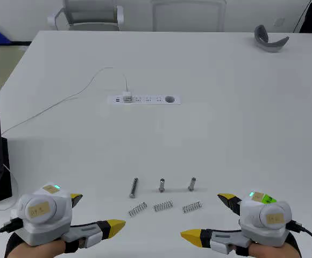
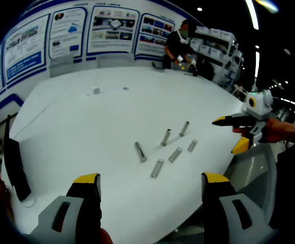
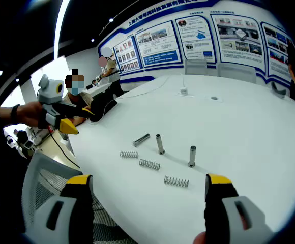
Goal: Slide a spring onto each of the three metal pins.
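Three springs (image 1: 163,205) lie in a row on the white table (image 1: 226,123), between the left gripper (image 1: 96,212) and the right gripper (image 1: 208,216) and a little ahead of their tips. Just beyond the springs, farther from both grippers, sit the three metal pins (image 1: 162,185): the one nearest the left gripper lies flat on its side, the other two stand upright. No spring touches a pin. Left gripper's yellow-tipped jaws are spread wide with nothing between them; the right gripper's jaws are equally wide and empty. Well ahead of both lies a white power strip (image 1: 144,99)
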Tool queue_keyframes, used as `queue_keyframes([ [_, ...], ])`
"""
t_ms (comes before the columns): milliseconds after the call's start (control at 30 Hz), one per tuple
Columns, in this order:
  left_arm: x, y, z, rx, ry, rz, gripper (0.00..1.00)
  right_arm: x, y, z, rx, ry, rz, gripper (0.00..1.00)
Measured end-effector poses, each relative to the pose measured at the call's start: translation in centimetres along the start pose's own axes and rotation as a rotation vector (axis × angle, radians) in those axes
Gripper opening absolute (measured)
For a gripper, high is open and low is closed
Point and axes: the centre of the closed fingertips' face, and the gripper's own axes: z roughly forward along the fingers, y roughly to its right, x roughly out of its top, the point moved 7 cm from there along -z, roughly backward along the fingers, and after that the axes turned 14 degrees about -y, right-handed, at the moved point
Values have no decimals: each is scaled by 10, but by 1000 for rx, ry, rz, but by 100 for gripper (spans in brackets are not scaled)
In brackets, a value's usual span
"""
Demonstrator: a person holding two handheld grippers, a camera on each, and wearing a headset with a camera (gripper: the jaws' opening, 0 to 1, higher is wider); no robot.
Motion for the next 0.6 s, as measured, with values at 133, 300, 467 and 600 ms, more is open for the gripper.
queue_keyframes([
  [133,-2,-4,2,-7,0,4,83,1,0,-1,2,13,13,93],
  [300,-5,-4,3,-13,3,-8,83,0,0,-1,4,14,21,93],
  [467,-9,-5,9,-13,-20,14,83,-2,1,1,3,3,24,93],
  [600,-9,-5,10,-20,-23,12,83,-2,2,0,4,8,38,92],
])
